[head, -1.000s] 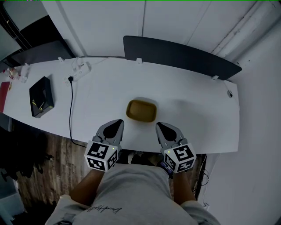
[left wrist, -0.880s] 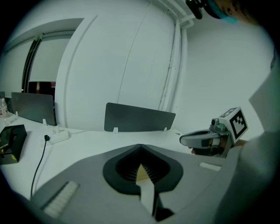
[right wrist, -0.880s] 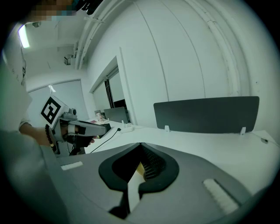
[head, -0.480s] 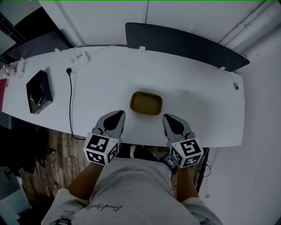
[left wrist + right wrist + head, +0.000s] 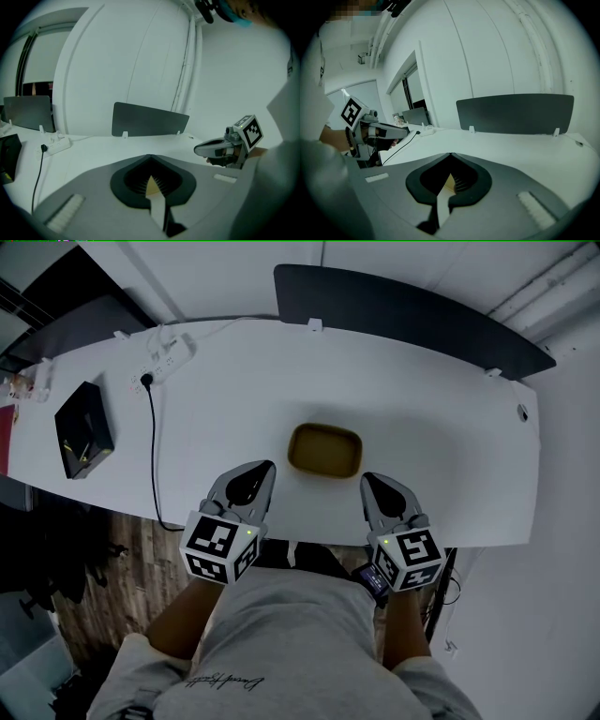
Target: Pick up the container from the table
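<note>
Item 1. The container (image 5: 325,450), a tan, shallow dish with rounded corners, sits flat on the white tabletop (image 5: 422,418), near the front edge and roughly at mid-width. It is not lifted and nothing touches it.

Item 2. The left claw (image 5: 266,467) hangs over the front edge of the tabletop, just beside the container's near-left corner and apart from it. In the left gripper view its 2 jaws are pressed together at the tips, with nothing pinched. A sliver of tan shows through the dark opening behind the tips.

Item 3. The right claw (image 5: 367,478) hangs near the container's near-right corner, also apart from it. In the right gripper view its jaws are likewise pressed together and empty, with the same tan sliver behind the tips.

Item 4. The container lies between the 2 claws and slightly beyond their tips.

Item 5. At the far-left end of the tabletop lie a black box (image 5: 82,427) and a white power strip (image 5: 161,367), with a black cable (image 5: 154,460) running off the front edge. A dark panel (image 5: 403,307) stands along the rear edge.
</note>
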`<state>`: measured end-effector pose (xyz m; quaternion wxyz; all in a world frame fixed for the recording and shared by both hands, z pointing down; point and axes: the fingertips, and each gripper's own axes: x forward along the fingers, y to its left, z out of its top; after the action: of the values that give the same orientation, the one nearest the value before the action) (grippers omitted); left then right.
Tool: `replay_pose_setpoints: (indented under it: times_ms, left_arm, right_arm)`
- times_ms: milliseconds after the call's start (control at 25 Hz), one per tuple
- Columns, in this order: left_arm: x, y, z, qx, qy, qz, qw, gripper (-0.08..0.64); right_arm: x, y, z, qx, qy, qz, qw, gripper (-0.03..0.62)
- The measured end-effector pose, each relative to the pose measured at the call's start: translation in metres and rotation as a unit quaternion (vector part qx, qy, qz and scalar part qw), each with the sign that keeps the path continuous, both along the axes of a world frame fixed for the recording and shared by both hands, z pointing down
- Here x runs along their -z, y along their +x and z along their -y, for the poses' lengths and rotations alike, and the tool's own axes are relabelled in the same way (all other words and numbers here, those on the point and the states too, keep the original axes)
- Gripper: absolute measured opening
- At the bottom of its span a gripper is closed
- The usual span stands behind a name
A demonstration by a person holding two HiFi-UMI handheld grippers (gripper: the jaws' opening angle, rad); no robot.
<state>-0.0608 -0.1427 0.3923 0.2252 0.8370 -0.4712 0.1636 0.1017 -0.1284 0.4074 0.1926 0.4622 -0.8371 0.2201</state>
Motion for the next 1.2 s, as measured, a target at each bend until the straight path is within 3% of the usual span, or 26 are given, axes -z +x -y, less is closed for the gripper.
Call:
replay_pose_setpoints:
  times_ms: [1200]
  left_arm:
    - [-0.075, -0.002, 0.026, -0.022, -0.048, 0.003, 0.9986, 0.000]
  right_arm:
    - [-0.096, 0.022, 0.032, -0.056, -0.081, -0.046, 0.994, 0.018]
